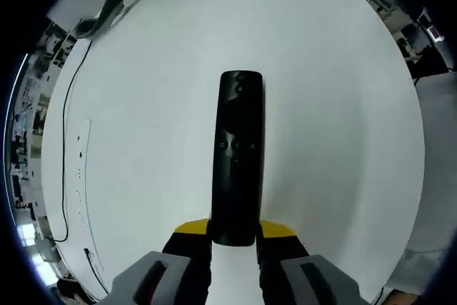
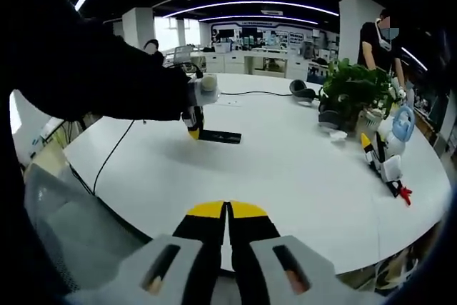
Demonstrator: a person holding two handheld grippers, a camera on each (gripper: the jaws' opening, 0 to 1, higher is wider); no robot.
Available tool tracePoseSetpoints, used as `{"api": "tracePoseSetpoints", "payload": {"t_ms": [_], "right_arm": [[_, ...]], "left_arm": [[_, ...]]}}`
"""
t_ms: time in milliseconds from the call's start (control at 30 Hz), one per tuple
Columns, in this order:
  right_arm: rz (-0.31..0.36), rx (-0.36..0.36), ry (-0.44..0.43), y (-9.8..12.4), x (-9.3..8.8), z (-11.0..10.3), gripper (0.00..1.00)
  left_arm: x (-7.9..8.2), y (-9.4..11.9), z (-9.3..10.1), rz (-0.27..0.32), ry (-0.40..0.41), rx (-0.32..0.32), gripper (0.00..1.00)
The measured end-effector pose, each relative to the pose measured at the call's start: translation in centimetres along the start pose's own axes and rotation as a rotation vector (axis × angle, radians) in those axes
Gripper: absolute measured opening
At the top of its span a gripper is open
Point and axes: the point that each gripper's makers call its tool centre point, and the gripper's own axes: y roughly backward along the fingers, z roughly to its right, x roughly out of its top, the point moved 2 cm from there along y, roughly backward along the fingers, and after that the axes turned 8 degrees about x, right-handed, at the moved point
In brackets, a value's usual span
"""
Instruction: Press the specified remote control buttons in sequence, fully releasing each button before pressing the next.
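- White and round, the table (image 1: 143, 69) carried one black remote control (image 1: 237, 155), lying flat with its near end between your left gripper (image 1: 234, 244) fingers, in an open office with benches behind.
- On the left of the left gripper view, one thin black cable (image 1: 66, 133) ran along the table's edge; the remote sat in the middle, its length pointing away from you.
- Your left fingers (image 1: 187, 230) stood narrow, close against the remote's sides; they looked to be holding it steady, though contact itself was hard to confirm.
- In the right gripper view, your left arm reached over the table to the remote (image 2: 218, 136); further right stood one potted plant (image 2: 351, 91), one pair of headphones (image 2: 303, 91) and a small toy figure (image 2: 385, 158).
- Your right gripper (image 2: 227, 223) was held off the table's near edge, well apart from the remote, its fingers (image 2: 208, 228) closed together on nothing.
- Judging from this, no press was under way; the next move called for bringing the right fingertips over to the first button and pressing squarely.
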Motion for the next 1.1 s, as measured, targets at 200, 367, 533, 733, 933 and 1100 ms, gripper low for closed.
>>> {"api": "tracePoseSetpoints", "payload": {"t_ms": [200,367,533,733,933,1100], "right_arm": [[0.006,0.005,0.003,0.1,0.0,-0.1,0.0],[0.023,0.006,-0.002,0.2,0.2,0.0,0.0],[0.021,0.009,0.006,0.2,0.2,-0.2,0.0],[0.027,0.014,0.002,0.3,0.3,-0.2,0.0],[0.026,0.021,0.003,0.3,0.2,-0.3,0.0],[0.028,0.029,0.002,0.3,0.2,-0.4,0.0]], "left_arm": [[-0.2,0.2,1.3,-0.013,0.046,-0.031,0.23],[-0.4,0.5,2.7,-0.004,0.022,-0.02,0.23],[-0.6,0.6,3.4,0.003,0.041,-0.03,0.23],[-0.7,0.9,4.5,0.008,0.042,-0.031,0.23],[-0.9,1.1,5.5,0.022,0.055,-0.033,0.23],[-1.0,1.4,6.4,0.033,0.066,-0.033,0.23]]}}
